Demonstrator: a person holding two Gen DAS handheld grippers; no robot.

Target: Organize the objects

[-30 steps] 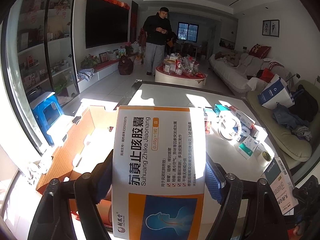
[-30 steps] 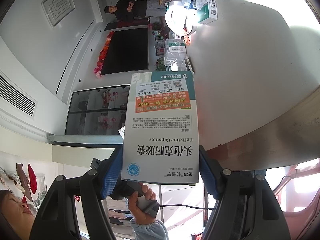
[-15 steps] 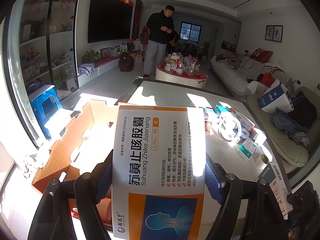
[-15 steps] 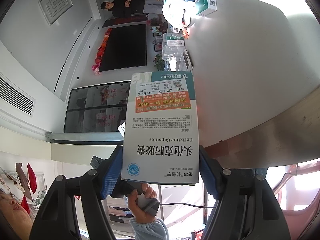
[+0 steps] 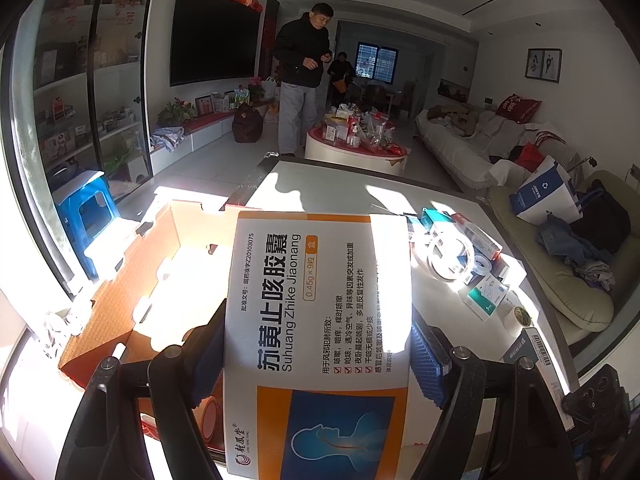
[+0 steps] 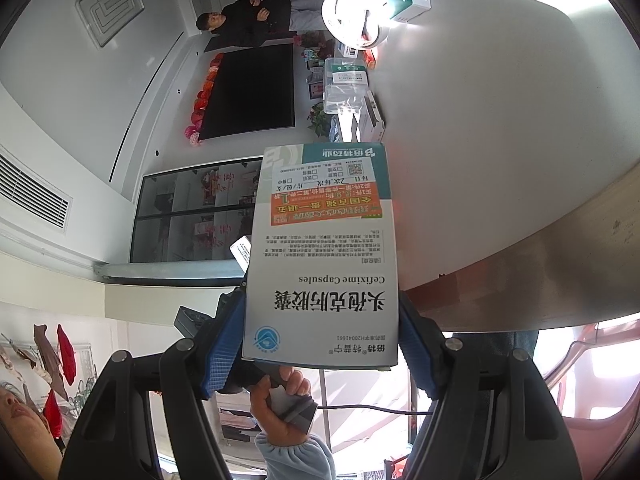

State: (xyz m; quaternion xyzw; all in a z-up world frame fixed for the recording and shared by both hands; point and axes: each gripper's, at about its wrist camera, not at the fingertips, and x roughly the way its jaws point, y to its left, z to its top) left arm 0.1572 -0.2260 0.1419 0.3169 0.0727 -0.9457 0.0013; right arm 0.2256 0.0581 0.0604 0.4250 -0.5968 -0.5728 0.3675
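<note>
Left gripper [image 5: 316, 360] pinches the orange medicine box [image 5: 320, 300], holding steady above the open carton [image 5: 132, 280]; right gripper [image 6: 320, 344] clamps the cefixime box [image 6: 324, 248], unmoved; drop-off looks pending.

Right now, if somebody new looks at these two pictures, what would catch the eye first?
The orange box fills the middle of the left view, clamped in the left gripper above an open carton. In the right view, the white box with a teal end sits just as large in the right gripper. Behind, small boxes and a tape roll clutter the sunlit table.
</note>
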